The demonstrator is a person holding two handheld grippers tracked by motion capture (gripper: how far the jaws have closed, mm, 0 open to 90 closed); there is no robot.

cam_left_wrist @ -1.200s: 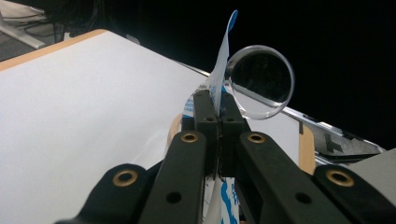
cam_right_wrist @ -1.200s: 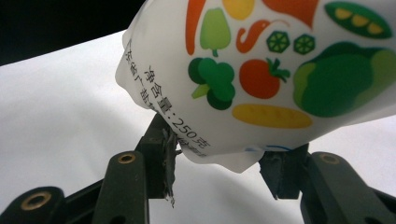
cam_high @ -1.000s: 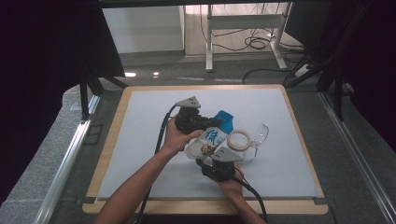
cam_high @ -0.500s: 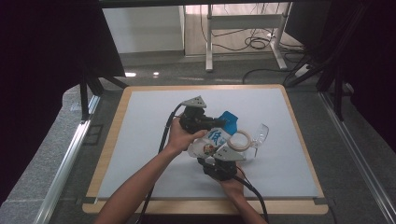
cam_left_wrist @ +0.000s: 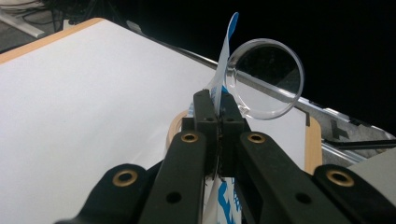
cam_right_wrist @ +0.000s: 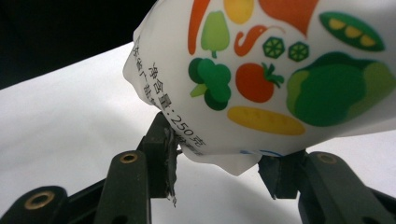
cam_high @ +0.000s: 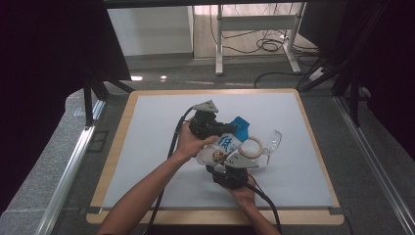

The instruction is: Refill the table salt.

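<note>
Above the middle of the white mat [cam_high: 147,147], in the high view, a soft printed pouch [cam_high: 222,147] hangs between the two hand-held tools; the left gripper [cam_high: 230,128] nips its blue upper edge, and the right gripper [cam_high: 226,164] takes its lower end; a clear plastic cup [cam_high: 272,142] lies on its side just beside the pouch, and a pale ring [cam_high: 253,146] lies near it; the mat sits on a wooden board [cam_high: 313,137].

In the left gripper view, the black jaws of the left gripper [cam_left_wrist: 218,109] are clenched flat on the thin sealed edge of the pouch [cam_left_wrist: 223,60], which stands up like a stiff strip; the round mouth of the cup [cam_left_wrist: 266,77] shows behind it, smooth and transparent.

In the right gripper view, the right gripper [cam_right_wrist: 217,158] stands half closed around the bottom corner of the pouch [cam_right_wrist: 261,70]; its pads touch the crumpled film on both sides, so it is grasping the pouch; the film is glossy, white, with printed vegetables.

I judge the pouch light to middling, limp and slippery; the filling can shift inside; the flat seams are the best places to hold, because the swollen middle would slide out of the jaws.
</note>
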